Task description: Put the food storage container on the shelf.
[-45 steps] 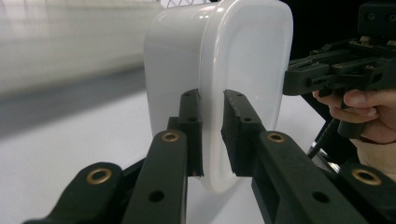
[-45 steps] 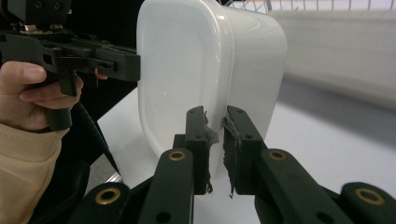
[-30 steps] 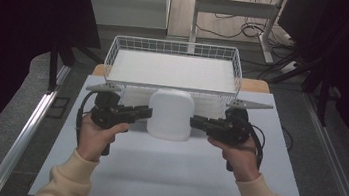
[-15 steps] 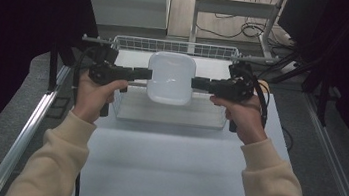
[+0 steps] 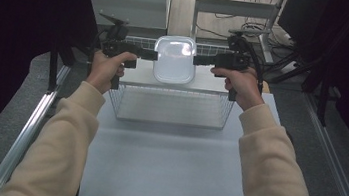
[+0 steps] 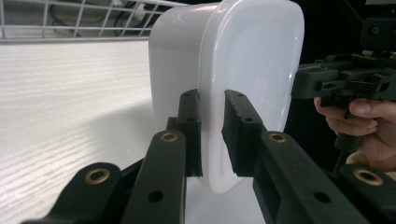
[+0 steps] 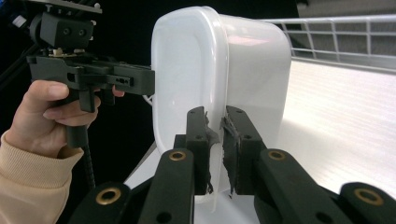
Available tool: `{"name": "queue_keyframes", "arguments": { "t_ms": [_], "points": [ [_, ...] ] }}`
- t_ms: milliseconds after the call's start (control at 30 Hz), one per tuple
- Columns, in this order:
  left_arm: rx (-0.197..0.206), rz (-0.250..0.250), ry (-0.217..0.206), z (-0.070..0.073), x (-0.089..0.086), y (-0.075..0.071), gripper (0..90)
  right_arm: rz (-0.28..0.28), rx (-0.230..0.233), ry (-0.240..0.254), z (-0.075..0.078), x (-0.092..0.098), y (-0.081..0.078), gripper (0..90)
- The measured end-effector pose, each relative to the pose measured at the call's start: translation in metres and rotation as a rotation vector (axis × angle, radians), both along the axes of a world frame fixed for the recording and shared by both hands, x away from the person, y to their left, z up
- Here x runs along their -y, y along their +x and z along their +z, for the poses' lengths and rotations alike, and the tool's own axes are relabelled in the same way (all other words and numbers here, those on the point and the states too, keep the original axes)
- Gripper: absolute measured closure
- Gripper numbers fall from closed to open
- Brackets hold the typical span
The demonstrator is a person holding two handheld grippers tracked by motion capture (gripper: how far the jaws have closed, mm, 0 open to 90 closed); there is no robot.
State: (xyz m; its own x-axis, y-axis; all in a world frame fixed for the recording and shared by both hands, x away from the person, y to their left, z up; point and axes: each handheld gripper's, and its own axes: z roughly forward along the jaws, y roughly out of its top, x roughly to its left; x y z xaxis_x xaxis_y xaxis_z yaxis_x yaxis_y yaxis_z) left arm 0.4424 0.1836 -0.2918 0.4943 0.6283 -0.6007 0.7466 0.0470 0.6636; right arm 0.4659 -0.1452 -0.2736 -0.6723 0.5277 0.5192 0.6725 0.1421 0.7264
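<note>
High view: one white container (image 5: 174,60) clamped by two grippers, left gripper (image 5: 150,54) and right gripper (image 5: 199,60), above one wire basket (image 5: 171,108).

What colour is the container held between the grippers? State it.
White, slightly translucent container; right gripper view shows it best.

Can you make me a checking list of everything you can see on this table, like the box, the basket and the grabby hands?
Surface: white table top, bare in front of the basket.
Job's things: white plastic container held up in the air, tipped on edge, above the far part of the wire basket; nothing seen in the basket.
Clutter: nothing seen.
Grippers: left gripper pinches the container's rim on one side; right gripper pinches the rim on the opposite side.
Cables: a black cable hangs under each gripper; more cables lie on the floor behind the table.
Surroundings: dark curtains at both sides, metal rails along the table, grey floor.
</note>
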Motion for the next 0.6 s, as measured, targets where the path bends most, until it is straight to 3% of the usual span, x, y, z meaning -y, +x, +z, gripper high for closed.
{"name": "queue_keyframes", "arguments": {
  "t_ms": [100,233,367,533,600],
  "points": [
    [-0.028,0.003,-0.002,-0.005,0.000,0.008,78.2,-0.004,-0.037,-0.003,-0.007,0.001,0.011,80.6],
    [-0.061,0.004,-0.050,-0.008,-0.002,0.020,78.8,-0.022,-0.094,0.022,-0.013,0.003,0.025,80.1],
    [-0.117,0.019,-0.074,-0.009,-0.003,0.038,78.4,-0.047,-0.181,0.049,-0.019,0.004,0.043,77.6],
    [-0.207,0.025,-0.159,-0.022,-0.009,0.064,76.0,-0.085,-0.272,0.078,-0.027,0.002,0.064,72.6],
    [-0.219,0.027,-0.183,-0.026,-0.010,0.068,75.5,-0.098,-0.298,0.086,-0.030,0.002,0.069,71.4]
  ]
}}
